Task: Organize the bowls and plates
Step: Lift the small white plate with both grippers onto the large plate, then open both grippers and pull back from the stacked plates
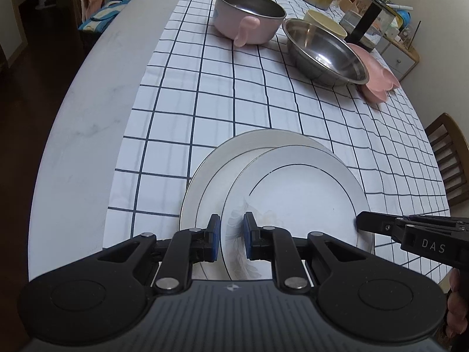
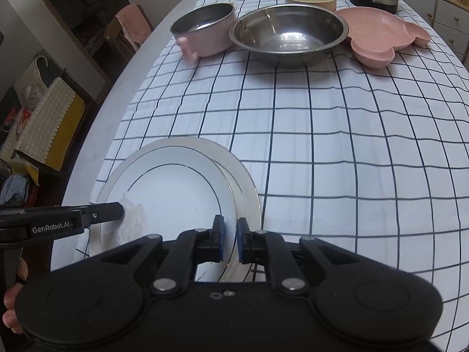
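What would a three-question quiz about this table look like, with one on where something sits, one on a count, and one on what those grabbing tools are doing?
1. Where is the steel bowl?
A. between the pink pot and the pink tray
B. on the white plates
C. on a chair

2. How many white plates lie at the near end of the checked cloth?
A. one
B. two
C. four

3. What is the left gripper doing?
A. hanging open over bare cloth
C. lifting the steel bowl
B. closed on the rim of the top plate

Answers: 1 A, the bowl stands in a row between pot and tray. 2 B, the top plate overlaps the lower plate. 3 B, the rim runs between its blue pads; the right gripper clamps the opposite rim.
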Available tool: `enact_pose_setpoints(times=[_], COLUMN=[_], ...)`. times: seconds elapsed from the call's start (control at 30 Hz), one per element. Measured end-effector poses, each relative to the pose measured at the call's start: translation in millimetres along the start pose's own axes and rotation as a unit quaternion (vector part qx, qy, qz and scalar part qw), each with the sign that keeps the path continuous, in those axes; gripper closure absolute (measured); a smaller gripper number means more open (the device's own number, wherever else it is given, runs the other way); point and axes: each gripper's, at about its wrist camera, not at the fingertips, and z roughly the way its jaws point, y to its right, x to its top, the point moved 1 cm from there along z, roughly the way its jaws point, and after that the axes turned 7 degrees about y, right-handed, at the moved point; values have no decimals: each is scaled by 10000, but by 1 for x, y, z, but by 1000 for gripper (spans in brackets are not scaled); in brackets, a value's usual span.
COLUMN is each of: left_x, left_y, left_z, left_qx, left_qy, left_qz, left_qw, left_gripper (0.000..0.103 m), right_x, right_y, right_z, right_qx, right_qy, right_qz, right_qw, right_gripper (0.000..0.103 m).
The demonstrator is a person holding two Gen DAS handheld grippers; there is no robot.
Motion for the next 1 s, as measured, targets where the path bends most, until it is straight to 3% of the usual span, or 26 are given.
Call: enact_pose_setpoints(times=[0.8, 1.0], left_x=[-4, -3], left_y=[8, 16], left_z=[7, -2], left_qx=[-83, -119], left_qy=[-32, 109], left_qz=[438, 614], left_qw=[9990, 9980], left_gripper=[93, 93], right_x=[-10, -12], right_y=[-6, -10], right_z=[15, 6], right_qx=[-193, -290], right_qy=[21, 78], right_qz=[-115, -190], right_qw=[9997, 9994], right_gripper=[99, 87])
